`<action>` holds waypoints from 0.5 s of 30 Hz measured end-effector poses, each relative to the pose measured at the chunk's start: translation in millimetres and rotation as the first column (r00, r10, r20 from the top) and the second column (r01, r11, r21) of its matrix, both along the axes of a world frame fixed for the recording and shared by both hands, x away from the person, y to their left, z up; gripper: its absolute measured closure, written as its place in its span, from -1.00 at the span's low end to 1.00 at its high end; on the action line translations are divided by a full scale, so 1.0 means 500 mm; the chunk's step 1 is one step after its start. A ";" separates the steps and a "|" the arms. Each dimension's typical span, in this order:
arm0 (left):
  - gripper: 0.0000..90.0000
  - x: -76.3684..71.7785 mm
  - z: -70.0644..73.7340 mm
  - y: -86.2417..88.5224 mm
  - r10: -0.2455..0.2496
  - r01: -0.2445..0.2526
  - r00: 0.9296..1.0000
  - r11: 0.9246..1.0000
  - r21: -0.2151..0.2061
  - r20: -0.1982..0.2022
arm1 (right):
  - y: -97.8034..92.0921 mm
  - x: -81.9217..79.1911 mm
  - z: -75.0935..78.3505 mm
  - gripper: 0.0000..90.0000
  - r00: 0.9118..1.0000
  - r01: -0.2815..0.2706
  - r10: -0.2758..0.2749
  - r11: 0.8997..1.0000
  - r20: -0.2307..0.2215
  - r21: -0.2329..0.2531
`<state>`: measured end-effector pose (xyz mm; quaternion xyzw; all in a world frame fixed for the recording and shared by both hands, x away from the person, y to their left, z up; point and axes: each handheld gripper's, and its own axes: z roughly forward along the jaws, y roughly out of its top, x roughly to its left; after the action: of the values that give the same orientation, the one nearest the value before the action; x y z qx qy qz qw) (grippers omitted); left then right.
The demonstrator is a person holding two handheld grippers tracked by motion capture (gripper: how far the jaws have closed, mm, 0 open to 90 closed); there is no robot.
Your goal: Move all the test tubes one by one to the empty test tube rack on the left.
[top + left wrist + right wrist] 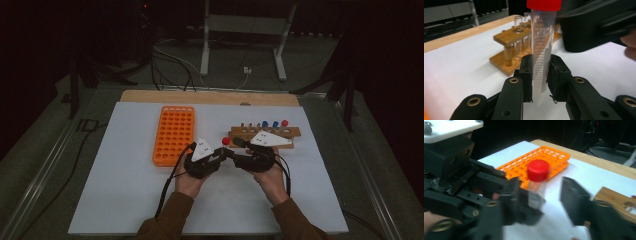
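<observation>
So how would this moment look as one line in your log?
left gripper: shut on red-capped tube | right gripper: open beside tube | orange rack: holds no tubes

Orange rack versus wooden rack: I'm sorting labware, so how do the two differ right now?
The orange rack is a plastic grid of many small holes, all empty; the wooden rack has one row of holes and holds capped tubes, blue and red. The orange rack lies lengthwise away from the person; the wooden rack runs crosswise. Both rest on the white table.
</observation>
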<state>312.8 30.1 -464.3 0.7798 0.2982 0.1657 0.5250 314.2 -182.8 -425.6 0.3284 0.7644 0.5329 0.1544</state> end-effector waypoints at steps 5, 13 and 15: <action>0.68 0.004 0.010 0.024 0.034 -0.034 0.999 0.999 -0.009 0.013 | -0.032 -0.003 -0.003 -0.59 0.998 0.067 -0.067 0.998 0.018 0.002; 0.68 0.007 0.014 0.057 0.072 -0.072 0.997 0.997 -0.002 0.021 | -0.086 -0.003 -0.020 -0.97 0.983 0.184 -0.184 0.983 0.016 -0.008; 0.68 0.007 0.015 0.069 0.091 -0.091 0.996 0.996 -0.004 0.023 | -0.103 -0.008 -0.021 -1.00 0.978 0.209 -0.209 0.978 0.024 -0.006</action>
<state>316.4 64.5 -456.8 0.7627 0.3273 0.1981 0.5214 310.4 -234.1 -436.1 0.4001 0.7261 0.5141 0.2201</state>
